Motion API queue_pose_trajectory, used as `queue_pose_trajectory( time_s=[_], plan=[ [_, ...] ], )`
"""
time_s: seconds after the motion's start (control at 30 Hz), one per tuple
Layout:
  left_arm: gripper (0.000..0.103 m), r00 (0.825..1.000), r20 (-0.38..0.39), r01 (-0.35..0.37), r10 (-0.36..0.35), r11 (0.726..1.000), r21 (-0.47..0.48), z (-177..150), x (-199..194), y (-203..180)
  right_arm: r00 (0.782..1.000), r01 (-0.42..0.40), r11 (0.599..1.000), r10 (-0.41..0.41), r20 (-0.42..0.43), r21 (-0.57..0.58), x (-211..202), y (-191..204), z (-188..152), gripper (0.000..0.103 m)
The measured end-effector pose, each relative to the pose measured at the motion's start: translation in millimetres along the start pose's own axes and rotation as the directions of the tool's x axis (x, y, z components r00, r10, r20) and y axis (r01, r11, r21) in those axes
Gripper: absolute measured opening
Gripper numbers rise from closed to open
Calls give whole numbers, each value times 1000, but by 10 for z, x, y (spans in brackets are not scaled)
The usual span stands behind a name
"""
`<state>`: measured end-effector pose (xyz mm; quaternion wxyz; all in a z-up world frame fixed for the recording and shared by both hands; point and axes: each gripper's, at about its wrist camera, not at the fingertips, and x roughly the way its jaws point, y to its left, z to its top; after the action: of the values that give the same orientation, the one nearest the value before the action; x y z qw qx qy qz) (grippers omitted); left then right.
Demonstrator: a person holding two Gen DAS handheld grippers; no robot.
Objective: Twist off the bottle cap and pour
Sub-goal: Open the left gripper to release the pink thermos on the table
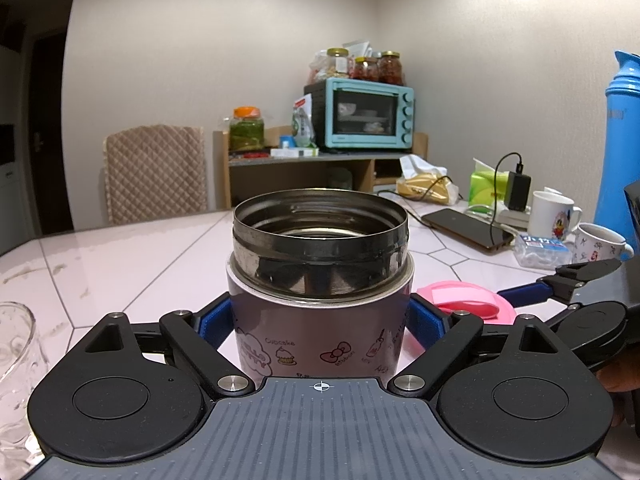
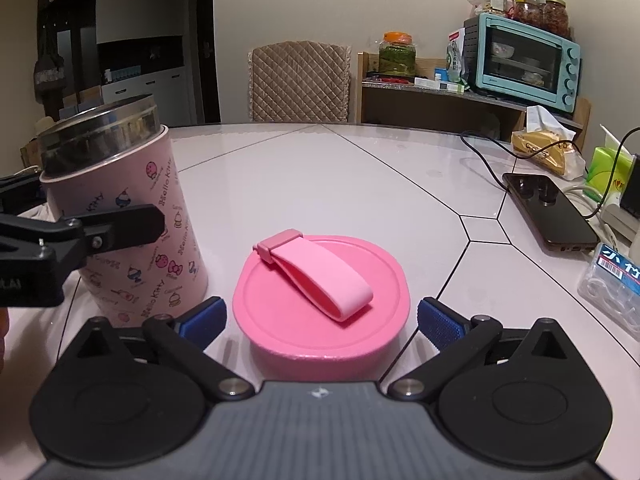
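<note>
A pink cartoon-print bottle (image 1: 320,320) stands upright on the table with its steel threaded mouth uncovered; in the right wrist view the bottle (image 2: 120,168) is at the left. My left gripper (image 1: 320,316) has its blue pads against both sides of the bottle's body. The pink cap (image 2: 320,280) with its strap lies flat on the table just right of the bottle, and shows as the cap (image 1: 464,300) in the left wrist view. My right gripper (image 2: 320,316) stands open around the cap, a gap showing at each pad. An empty glass (image 1: 16,352) sits at the left edge.
A phone (image 2: 544,212) on a cable lies to the right, with a plastic box (image 2: 612,284) nearer. Two mugs (image 1: 554,214) and a tall blue thermos (image 1: 620,140) stand at the far right. A quilted chair (image 2: 300,80) and a shelf with an oven (image 2: 524,60) lie beyond the table.
</note>
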<state>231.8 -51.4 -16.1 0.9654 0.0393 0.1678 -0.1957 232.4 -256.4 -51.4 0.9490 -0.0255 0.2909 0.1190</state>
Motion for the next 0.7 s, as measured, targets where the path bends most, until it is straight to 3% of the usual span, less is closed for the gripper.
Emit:
queue_pose_trajectory(
  time_s=[0.7],
  plan=[
    [100, 1000, -16, -8, 8, 1000, 5, -118, -267, -140, 999, -28, 999, 26, 38, 30, -229, -69, -112, 103]
  ],
)
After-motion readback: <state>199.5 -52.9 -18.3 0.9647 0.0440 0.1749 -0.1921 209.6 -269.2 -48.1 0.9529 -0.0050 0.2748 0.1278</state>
